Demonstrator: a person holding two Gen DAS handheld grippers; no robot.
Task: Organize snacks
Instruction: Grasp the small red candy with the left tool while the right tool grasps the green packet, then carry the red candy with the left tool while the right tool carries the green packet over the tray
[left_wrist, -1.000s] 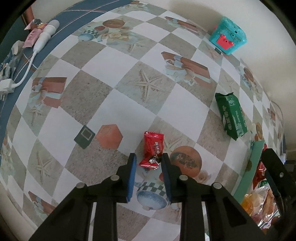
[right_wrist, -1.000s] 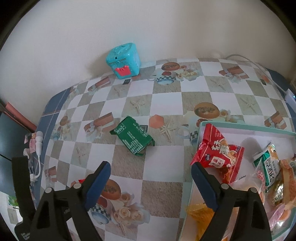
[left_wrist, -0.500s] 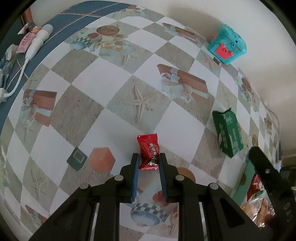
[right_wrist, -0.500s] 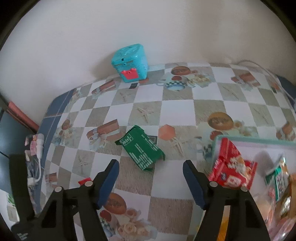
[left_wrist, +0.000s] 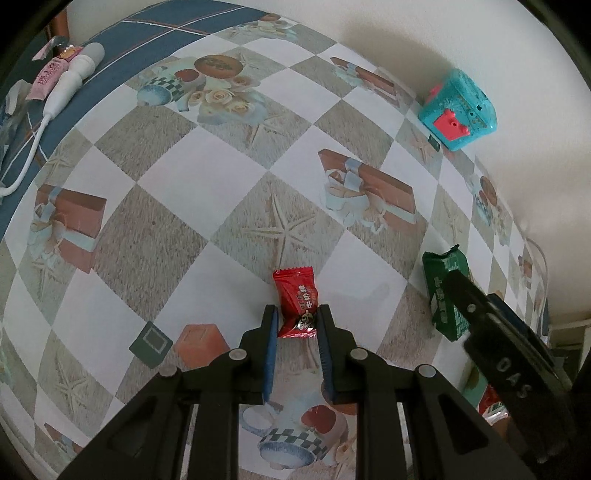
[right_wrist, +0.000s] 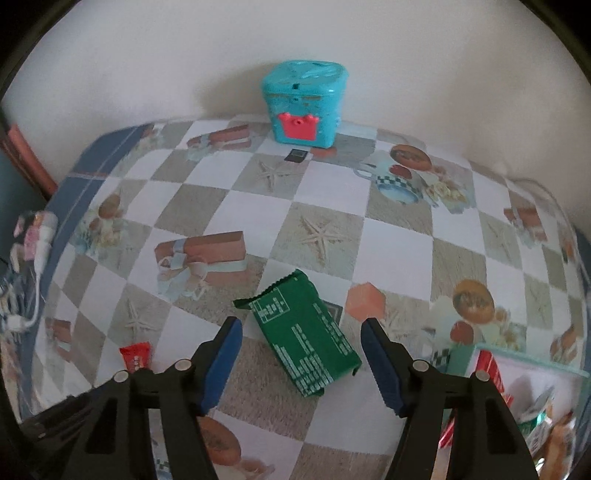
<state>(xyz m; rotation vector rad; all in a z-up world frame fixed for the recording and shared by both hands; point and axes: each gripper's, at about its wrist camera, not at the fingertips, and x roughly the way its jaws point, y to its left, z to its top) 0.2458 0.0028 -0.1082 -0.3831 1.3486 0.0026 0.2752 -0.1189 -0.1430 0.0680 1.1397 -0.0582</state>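
Observation:
A small red candy wrapper (left_wrist: 297, 297) lies on the patterned tablecloth, and my left gripper (left_wrist: 296, 322) is shut on its near end. The same candy (right_wrist: 136, 355) shows at the lower left of the right wrist view. A green snack packet (right_wrist: 307, 336) lies flat between the blue pads of my right gripper (right_wrist: 301, 330); the jaws are closing and stand apart from the packet on both sides. In the left wrist view the packet (left_wrist: 445, 295) is partly hidden by the right gripper's black body. A teal tray (right_wrist: 532, 369) with several snacks sits at the lower right.
A turquoise toy box (right_wrist: 305, 105) with a red clasp stands against the wall at the back. A white corded device (left_wrist: 70, 83) and a pink tube (left_wrist: 50, 75) lie on the blue border at the far left. The wall bounds the table's far side.
The left jaws closed onto the red candy. The right gripper swung left from the tray to over the green packet, rolling level, and its jaws narrowed.

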